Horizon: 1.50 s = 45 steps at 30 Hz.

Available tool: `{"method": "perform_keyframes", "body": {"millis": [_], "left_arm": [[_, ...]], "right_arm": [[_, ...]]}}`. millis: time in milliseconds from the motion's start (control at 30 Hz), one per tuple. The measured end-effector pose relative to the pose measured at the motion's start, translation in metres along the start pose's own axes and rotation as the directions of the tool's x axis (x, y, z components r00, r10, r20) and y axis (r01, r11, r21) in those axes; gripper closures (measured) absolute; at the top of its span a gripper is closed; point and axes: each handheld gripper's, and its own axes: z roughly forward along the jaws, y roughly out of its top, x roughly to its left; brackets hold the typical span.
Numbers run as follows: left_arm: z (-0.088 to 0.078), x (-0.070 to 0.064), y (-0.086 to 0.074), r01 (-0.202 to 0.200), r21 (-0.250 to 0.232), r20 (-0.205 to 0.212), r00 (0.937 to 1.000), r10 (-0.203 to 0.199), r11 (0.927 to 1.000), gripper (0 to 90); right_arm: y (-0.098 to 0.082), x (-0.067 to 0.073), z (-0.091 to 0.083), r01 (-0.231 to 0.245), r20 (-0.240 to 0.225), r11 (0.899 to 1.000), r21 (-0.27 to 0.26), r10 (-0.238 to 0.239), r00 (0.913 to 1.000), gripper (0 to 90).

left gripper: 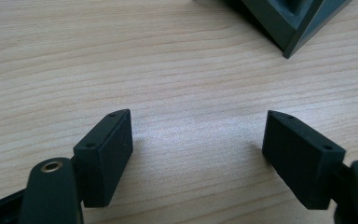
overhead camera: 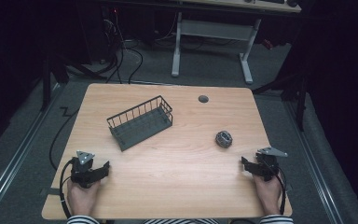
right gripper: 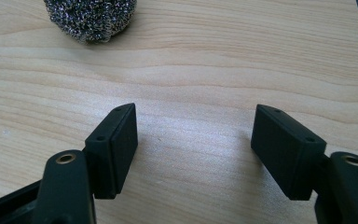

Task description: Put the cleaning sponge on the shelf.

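Left to right across the wooden tabletop (overhead camera: 177,163). The left gripper (overhead camera: 103,169) rests near the front left corner, held in the person's left hand (overhead camera: 81,193); in the left gripper view its jaws stand wide apart over bare wood, holding nothing, with a corner of the basket (left gripper: 291,23) at the upper right. The dark wire basket (overhead camera: 140,122), a long open-topped tray with barred walls, sits left of centre towards the far edge, set askew to the tabletop edges, and appears empty. It is judged rigid and fairly light; a rim wire on a long wall would offer the surest purchase. A small grey cable port (overhead camera: 203,99) lies near the far edge. The steel-wool scouring ball (overhead camera: 223,139) lies right of centre, well apart from the basket and near the right gripper (overhead camera: 244,166); the right gripper view shows its tangled, glinting wire mesh (right gripper: 91,16). It is judged very light, springy and compressible, rough enough not to slip; a grasp across its middle should hold, with the jaws closing well in as it yields. The right gripper, in the person's right hand (overhead camera: 266,186) near the front right corner, likewise has its jaws spread wide and empty.
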Motion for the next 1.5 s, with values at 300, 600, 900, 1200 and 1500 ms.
{"method": "perform_keyframes", "body": {"millis": [300,600,900,1200,1500], "left_arm": [[0.001,0.000,0.001,-0.012,0.007,0.015,0.9998,0.012,0.9999,19.9],[0.001,-0.002,0.001,-0.001,0.006,0.000,1.0000,0.001,1.0000,20.9],[-0.001,0.000,0.003,0.027,0.005,0.009,0.9996,-0.027,0.9996,22.0],[-0.009,-0.002,0.013,0.025,-0.020,0.053,0.9983,-0.024,0.9995,22.5],[-0.019,-0.004,0.027,0.051,-0.044,0.089,0.9949,-0.046,0.9977,21.4]], "right_arm": [[0.000,0.001,0.000,-0.002,-0.001,1.000,0.004,0.002,1.0000,31.3],[0.000,0.001,0.000,0.005,-0.003,1.000,0.000,-0.005,1.0000,31.4],[0.000,0.002,0.000,0.005,-0.003,1.000,0.000,-0.005,1.0000,31.4],[0.000,0.002,0.000,0.004,-0.004,1.000,0.000,-0.004,1.0000,31.5],[0.000,0.002,0.000,0.006,-0.004,1.000,0.000,-0.006,1.0000,31.4]]}}
